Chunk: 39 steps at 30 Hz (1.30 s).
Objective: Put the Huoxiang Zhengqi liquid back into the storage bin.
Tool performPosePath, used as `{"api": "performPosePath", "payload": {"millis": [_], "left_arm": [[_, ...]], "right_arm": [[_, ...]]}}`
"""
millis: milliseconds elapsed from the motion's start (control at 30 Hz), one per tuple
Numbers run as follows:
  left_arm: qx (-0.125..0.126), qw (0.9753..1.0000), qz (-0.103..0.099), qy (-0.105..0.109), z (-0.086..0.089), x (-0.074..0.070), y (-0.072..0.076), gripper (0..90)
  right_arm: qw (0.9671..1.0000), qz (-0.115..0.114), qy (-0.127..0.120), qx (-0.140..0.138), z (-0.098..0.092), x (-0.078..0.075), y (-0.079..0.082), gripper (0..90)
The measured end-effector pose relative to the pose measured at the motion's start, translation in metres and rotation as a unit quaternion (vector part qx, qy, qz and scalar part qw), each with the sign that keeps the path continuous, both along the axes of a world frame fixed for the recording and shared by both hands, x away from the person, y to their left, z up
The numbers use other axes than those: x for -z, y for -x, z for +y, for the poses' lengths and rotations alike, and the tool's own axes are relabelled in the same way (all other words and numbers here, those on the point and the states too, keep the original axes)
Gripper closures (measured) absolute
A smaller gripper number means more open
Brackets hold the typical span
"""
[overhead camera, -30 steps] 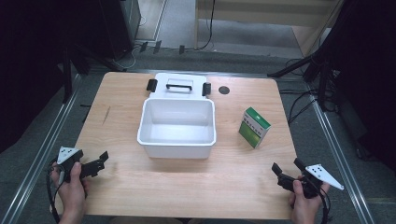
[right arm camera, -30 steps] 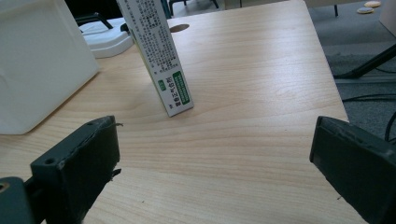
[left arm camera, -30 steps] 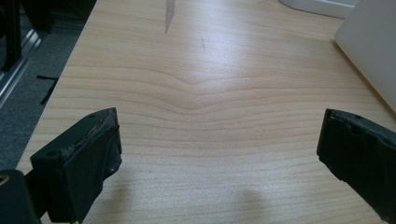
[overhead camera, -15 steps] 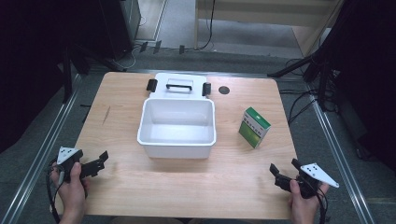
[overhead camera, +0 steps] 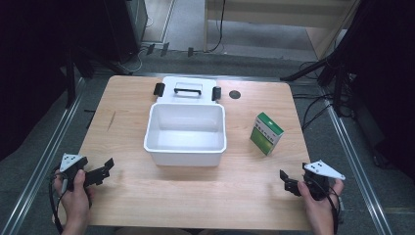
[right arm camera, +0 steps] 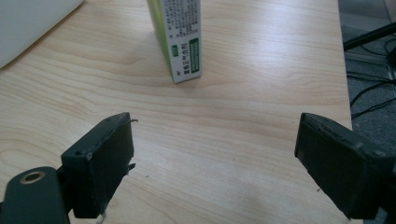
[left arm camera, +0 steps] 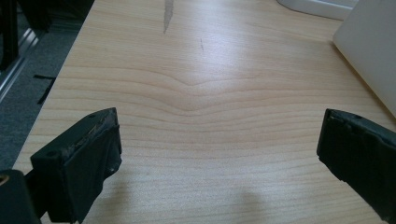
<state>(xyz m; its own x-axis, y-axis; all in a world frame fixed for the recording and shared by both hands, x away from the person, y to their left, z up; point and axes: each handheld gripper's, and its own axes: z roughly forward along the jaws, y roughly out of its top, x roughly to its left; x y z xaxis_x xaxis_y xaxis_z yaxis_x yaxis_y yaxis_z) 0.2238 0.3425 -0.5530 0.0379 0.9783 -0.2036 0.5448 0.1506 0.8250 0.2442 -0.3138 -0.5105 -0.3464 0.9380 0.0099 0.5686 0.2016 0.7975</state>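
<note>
Pale wood-grain table (overhead camera: 147, 103), smooth; white rectangular plastic tub (overhead camera: 186, 133) at centre, its lid (overhead camera: 186, 90) with black latches touching behind; green-and-white carton (overhead camera: 266, 133) upright to the tub's right; right gripper view resolves its small print; left gripper (overhead camera: 103, 170) and right gripper (overhead camera: 288, 182) near corners, jaws apart, holding nothing.

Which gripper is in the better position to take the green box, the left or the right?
Probably the right gripper: the green box stands just ahead of its open jaws. The white bin lies between the box and the left gripper.
</note>
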Motion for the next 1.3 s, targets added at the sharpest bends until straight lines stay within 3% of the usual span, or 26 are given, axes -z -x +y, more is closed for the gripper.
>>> {"api": "performPosePath", "payload": {"millis": [67,133,200,267,333,400,433,467,500,533,667,767,800,833,867,900,933,1000,1100,1200,1300], "left_arm": [[0.0,1.0,0.001,-0.001,0.0,0.0,0.0,0.6],[0.0,1.0,0.0,-0.001,0.0,0.0,0.0,0.6],[0.0,1.0,-0.001,0.002,0.0,0.0,0.0,0.6],[0.0,1.0,-0.002,0.003,0.001,0.0,0.0,0.6],[0.001,1.0,-0.001,0.001,0.001,0.0,0.0,0.6],[0.001,1.0,0.0,0.0,0.0,0.0,0.0,0.6],[0.001,1.0,0.001,0.0,0.001,0.0,0.0,0.6],[0.0,1.0,0.001,0.001,0.0,0.0,0.0,0.6],[0.001,1.0,0.001,0.001,0.0,0.0,0.0,0.6],[0.0,1.0,0.001,0.0,0.0,0.0,-0.001,0.6],[0.001,1.0,0.0,-0.001,0.0,0.0,-0.001,0.6],[0.003,1.0,0.002,0.001,0.001,0.0,-0.001,0.6],[0.003,1.0,0.002,0.001,0.001,0.0,-0.001,0.6],[0.003,1.0,0.002,0.002,0.001,0.0,-0.001,0.6],[0.002,1.0,0.002,0.003,0.0,0.0,-0.001,0.6],[0.003,1.0,0.003,0.003,0.001,0.0,-0.001,0.6],[0.002,1.0,0.003,0.004,0.0,0.0,-0.001,0.6],[0.002,1.0,0.003,0.004,0.001,0.0,-0.001,0.6],[0.002,1.0,0.003,0.004,0.0,0.0,-0.002,0.6],[0.002,1.0,0.004,0.004,0.0,0.0,-0.002,0.6],[0.002,1.0,0.003,0.005,0.0,0.0,-0.002,0.6]], "right_arm": [[0.9998,0.013,0.013,-0.007,0.003,-0.006,-0.003,11.9],[0.9973,0.047,0.05,-0.027,0.01,-0.017,-0.01,12.2],[0.9956,0.06,0.063,-0.034,0.012,-0.02,-0.012,12.3],[0.9899,0.096,0.094,-0.046,0.016,-0.026,-0.017,12.5],[0.9805,0.136,0.13,-0.057,0.021,-0.034,-0.022,12.9],[0.9786,0.145,0.134,-0.059,0.022,-0.037,-0.024,13.0],[0.9723,0.17,0.146,-0.066,0.024,-0.042,-0.027,13.2],[0.9723,0.17,0.146,-0.066,0.024,-0.042,-0.027,13.2],[0.9677,0.185,0.157,-0.068,0.025,-0.045,-0.031,13.5],[0.9677,0.185,0.157,-0.068,0.025,-0.045,-0.031,13.5],[0.9586,0.215,0.173,-0.071,0.027,-0.048,-0.038,13.6],[0.9486,0.245,0.185,-0.076,0.03,-0.052,-0.045,13.5],[0.9486,0.245,0.185,-0.076,0.03,-0.052,-0.045,13.5],[0.9458,0.252,0.19,-0.076,0.031,-0.054,-0.047,13.5],[0.9386,0.269,0.201,-0.078,0.034,-0.057,-0.051,13.4],[0.9386,0.269,0.201,-0.078,0.034,-0.057,-0.051,13.4],[0.936,0.275,0.205,-0.079,0.035,-0.058,-0.052,13.4],[0.9277,0.294,0.214,-0.085,0.038,-0.061,-0.057,13.2],[0.9191,0.307,0.229,-0.091,0.042,-0.069,-0.065,13.2],[0.9166,0.314,0.229,-0.093,0.044,-0.072,-0.068,13.1],[0.91,0.325,0.238,-0.1,0.049,-0.077,-0.072,13.0]]}}
